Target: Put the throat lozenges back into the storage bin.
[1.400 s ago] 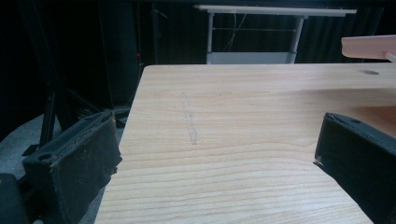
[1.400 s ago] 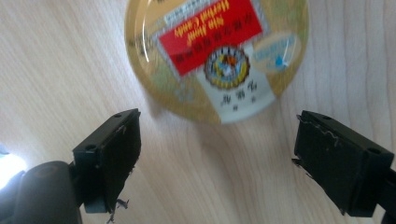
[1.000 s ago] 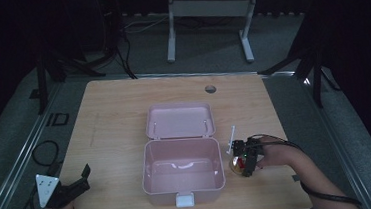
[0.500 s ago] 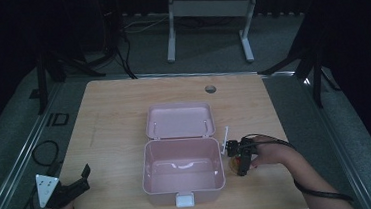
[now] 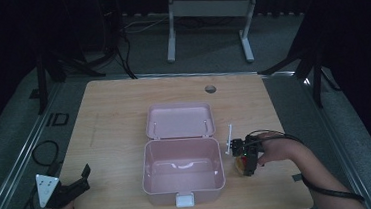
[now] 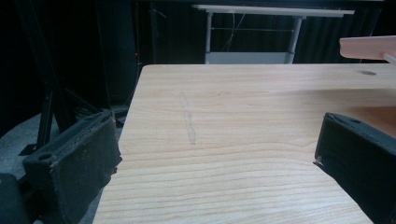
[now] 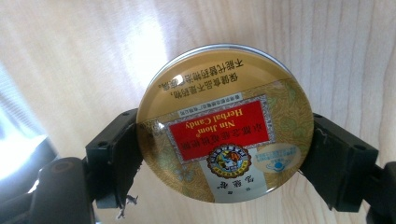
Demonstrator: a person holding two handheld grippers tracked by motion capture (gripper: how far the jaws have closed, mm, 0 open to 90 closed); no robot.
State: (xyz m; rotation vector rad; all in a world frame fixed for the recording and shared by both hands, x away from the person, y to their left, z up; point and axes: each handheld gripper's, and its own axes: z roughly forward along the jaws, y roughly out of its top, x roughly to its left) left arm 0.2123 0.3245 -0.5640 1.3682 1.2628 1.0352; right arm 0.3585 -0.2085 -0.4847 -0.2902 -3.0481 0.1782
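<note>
A round gold candy tin [image 7: 224, 123] with a red label is clamped between the jaws of my right gripper [image 7: 226, 149], which points down at the wood. In the high view that right gripper [image 5: 244, 161] and tin [image 5: 240, 165] are just right of the open pink box [image 5: 147, 173]. I cannot tell whether the tin rests on the table or hangs just above it. The box's lid [image 5: 179, 120] lies flat behind it. My left gripper [image 5: 77, 187] is at the table's front left corner. Its jaws are wide apart around nothing, as the left gripper [image 6: 215, 154] view confirms.
The wooden table [image 5: 113, 105] has a round cable hole [image 5: 210, 89] at the back. A white latch [image 5: 184, 200] sticks out from the box's front wall. Beyond the table stand a desk frame [image 5: 206, 12] and cables on the floor. The pink lid's edge [image 6: 369, 46] juts in far right.
My right hand has shifted slightly beside the box and turned a little, with the tin still in its jaws. The left gripper has not moved.
</note>
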